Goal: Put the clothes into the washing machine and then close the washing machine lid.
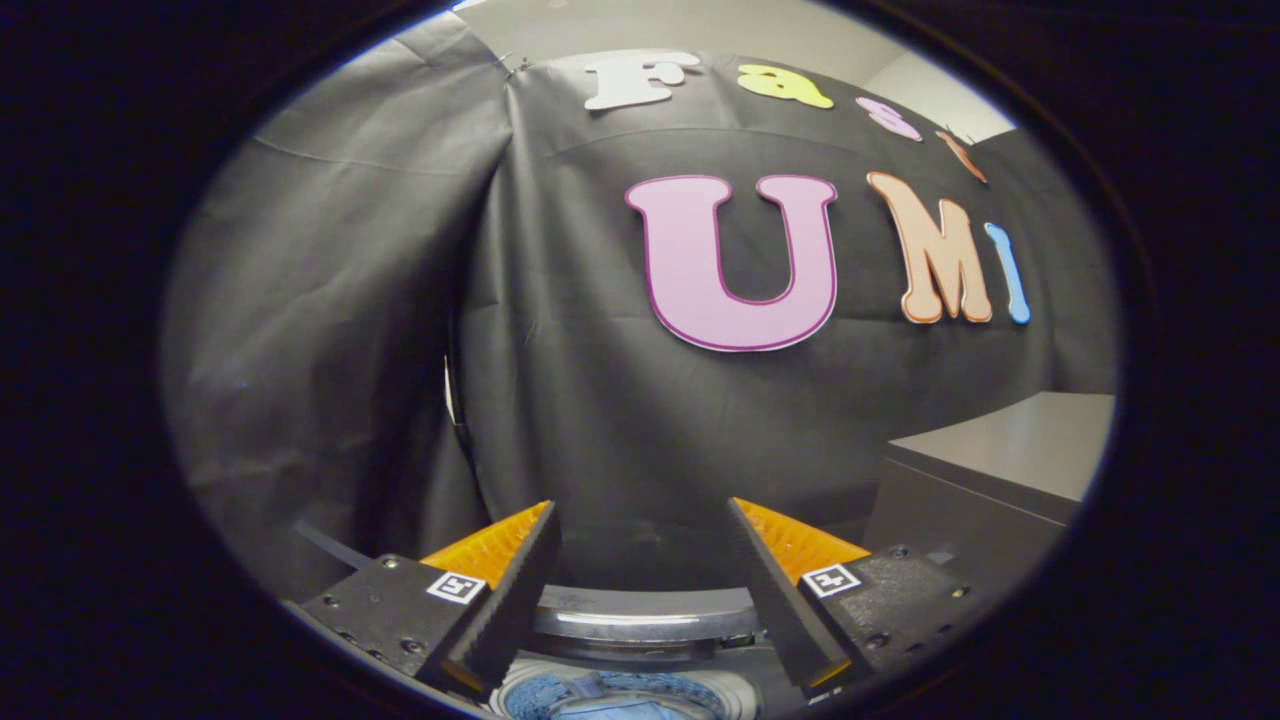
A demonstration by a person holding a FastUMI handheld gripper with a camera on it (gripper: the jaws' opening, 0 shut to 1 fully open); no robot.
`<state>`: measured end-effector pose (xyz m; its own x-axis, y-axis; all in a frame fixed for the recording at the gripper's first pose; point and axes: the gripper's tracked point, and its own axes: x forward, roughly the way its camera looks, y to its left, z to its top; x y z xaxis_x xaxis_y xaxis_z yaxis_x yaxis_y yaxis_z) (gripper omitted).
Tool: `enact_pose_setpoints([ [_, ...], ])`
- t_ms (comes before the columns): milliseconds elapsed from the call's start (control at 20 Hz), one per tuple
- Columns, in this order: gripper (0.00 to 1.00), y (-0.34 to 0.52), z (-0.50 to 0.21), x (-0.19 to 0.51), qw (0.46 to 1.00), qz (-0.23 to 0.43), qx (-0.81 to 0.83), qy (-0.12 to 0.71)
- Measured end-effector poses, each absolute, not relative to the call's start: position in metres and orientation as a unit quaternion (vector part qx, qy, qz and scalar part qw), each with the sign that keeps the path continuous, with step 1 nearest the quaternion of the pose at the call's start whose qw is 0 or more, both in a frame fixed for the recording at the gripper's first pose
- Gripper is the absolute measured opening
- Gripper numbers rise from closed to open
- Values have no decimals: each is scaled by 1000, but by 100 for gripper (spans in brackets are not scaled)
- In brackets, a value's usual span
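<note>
My gripper (642, 525) is open, its two fingers spread wide with nothing between them. Below and between the fingers I see the top of the washing machine (645, 625), its raised lid's curved edge catching light. Under that, the round drum opening shows blue clothes (610, 700) lying inside. The fingers hover above the machine, apart from the lid and the cloth.
The black cloth booth wall (600, 380) hangs straight ahead, close beyond the fingers. A grey cabinet or table (1000, 460) stands to the right of the machine, its flat top about level with the fingertips.
</note>
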<state>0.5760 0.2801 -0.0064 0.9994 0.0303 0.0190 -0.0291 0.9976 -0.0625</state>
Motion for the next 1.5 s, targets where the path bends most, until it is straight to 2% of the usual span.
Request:
enact_pose_setpoints([
  [500,98,282,-8,577,999,14,-42,-4],
  [600,98,288,-16,584,999,31,-24,10],
  [750,94,264,-83,575,981,2,16,191],
  [800,93,272,-107,558,975,21,18,221],
  [850,91,277,-125,568,974,35,24,223],
  [1000,91,266,-92,577,981,13,41,191],
  [1500,91,254,-91,525,983,18,14,183],
])
